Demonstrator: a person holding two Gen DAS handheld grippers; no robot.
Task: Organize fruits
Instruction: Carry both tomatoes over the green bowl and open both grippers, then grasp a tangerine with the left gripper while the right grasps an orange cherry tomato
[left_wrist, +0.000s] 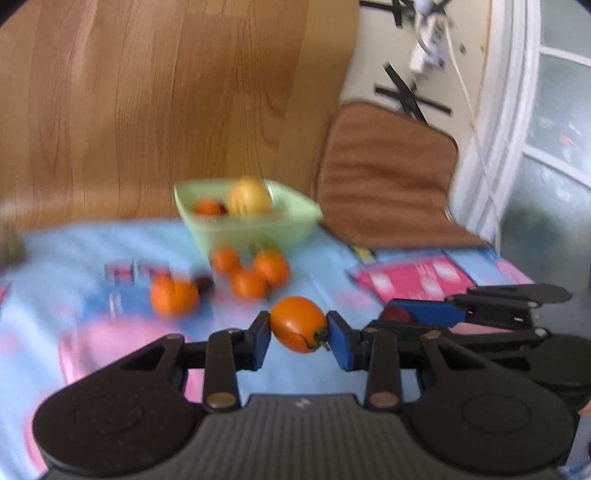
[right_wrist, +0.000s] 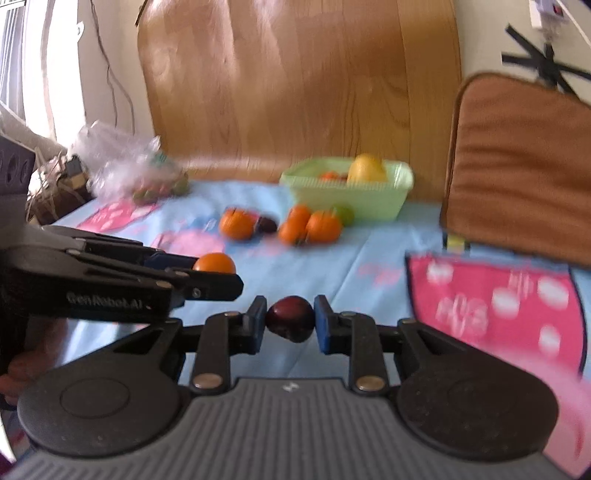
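Observation:
My left gripper (left_wrist: 298, 334) is shut on an orange persimmon (left_wrist: 298, 324) and holds it above the blue and pink cloth. My right gripper (right_wrist: 290, 324) is shut on a dark red plum (right_wrist: 290, 319). The two grippers are side by side; the right one shows in the left wrist view (left_wrist: 424, 314), the left one in the right wrist view (right_wrist: 207, 273). A pale green basket (left_wrist: 273, 225) at the back of the table holds a yellow fruit (left_wrist: 249, 195) and a small orange fruit (left_wrist: 207, 207). Several orange fruits (left_wrist: 255, 269) and a dark plum (right_wrist: 267, 224) lie in front of it.
A brown cushioned chair (left_wrist: 388, 177) stands right of the basket. A wooden panel (left_wrist: 166, 92) rises behind the table. A clear plastic bag (right_wrist: 125, 162) with greenish fruit lies at the table's far left. A green fruit (right_wrist: 343, 214) sits by the basket.

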